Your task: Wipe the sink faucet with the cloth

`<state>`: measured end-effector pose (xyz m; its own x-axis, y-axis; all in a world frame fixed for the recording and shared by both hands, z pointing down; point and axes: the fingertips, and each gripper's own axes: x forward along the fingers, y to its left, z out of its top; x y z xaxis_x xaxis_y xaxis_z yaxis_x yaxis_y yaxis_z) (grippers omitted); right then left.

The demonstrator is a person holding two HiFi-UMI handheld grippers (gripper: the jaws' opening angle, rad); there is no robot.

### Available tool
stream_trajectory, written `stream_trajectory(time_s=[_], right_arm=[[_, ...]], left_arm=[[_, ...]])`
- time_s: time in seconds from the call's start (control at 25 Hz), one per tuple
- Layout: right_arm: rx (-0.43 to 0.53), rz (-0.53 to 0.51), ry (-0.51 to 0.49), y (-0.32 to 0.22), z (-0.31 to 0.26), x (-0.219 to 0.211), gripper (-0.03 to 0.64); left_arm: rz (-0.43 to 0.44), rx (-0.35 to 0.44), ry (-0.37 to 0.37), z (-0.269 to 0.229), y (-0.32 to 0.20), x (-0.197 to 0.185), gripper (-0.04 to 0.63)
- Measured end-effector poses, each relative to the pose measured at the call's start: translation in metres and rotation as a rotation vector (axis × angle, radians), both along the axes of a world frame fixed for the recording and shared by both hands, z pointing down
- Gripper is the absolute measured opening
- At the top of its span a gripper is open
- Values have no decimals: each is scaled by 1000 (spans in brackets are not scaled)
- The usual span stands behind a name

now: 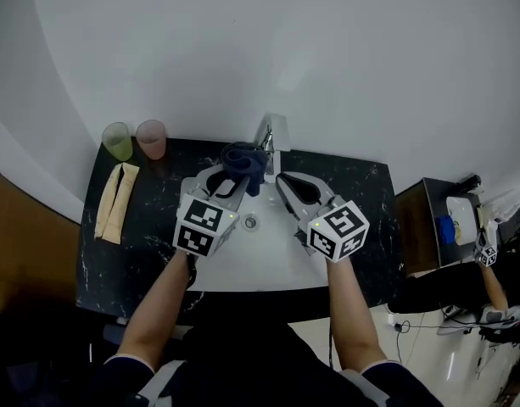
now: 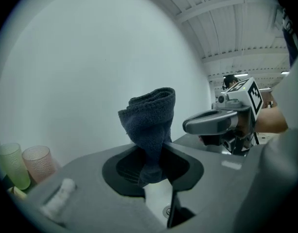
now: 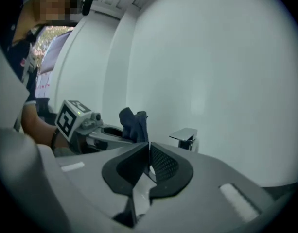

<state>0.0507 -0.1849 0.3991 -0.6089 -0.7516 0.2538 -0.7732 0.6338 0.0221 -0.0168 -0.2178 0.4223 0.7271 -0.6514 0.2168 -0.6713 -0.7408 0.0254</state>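
Note:
A dark blue cloth (image 1: pixel 243 161) (image 2: pixel 151 125) stands bunched upright between the jaws of my left gripper (image 1: pixel 234 179) (image 2: pixel 156 149), which is shut on its lower end. The chrome faucet (image 1: pixel 271 136) (image 3: pixel 185 137) stands at the back of the white sink (image 1: pixel 251 257), just beyond and right of the cloth. My right gripper (image 1: pixel 282 181) (image 3: pixel 149 152) hovers over the sink's right side, jaws together with nothing between them. It points toward the faucet, short of it. Both grippers sit side by side above the basin.
A green cup (image 1: pixel 118 141) and a pink cup (image 1: pixel 152 138) stand at the back left of the black countertop (image 1: pixel 361 193). A beige folded item (image 1: pixel 115 200) lies on its left. The white wall rises right behind the faucet. A cabinet (image 1: pixel 438 219) stands at right.

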Motion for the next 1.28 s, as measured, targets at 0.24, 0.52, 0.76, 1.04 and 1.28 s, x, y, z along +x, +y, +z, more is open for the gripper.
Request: stream_trajectory(time_s=[0.24,0.52,0.76,1.04,1.28], right_arm=[[-20,38,173,-16,37,4,11],[-17,9,220,-15,46,-2,5],[-46,16,195,-13,48,2,5],[-64,23,151,-15,48,1,5],[-67,32,148,-17,48,2,5]], left_arm=[[33,-49,-19,23,-5,23,89],[29,-71,-36,38,-26,31,89],[12,-66,-64,44,-67,41,89],[9,-66,-90,47,-99,44,87],[37,-93,-84,48,-71,42,84]])
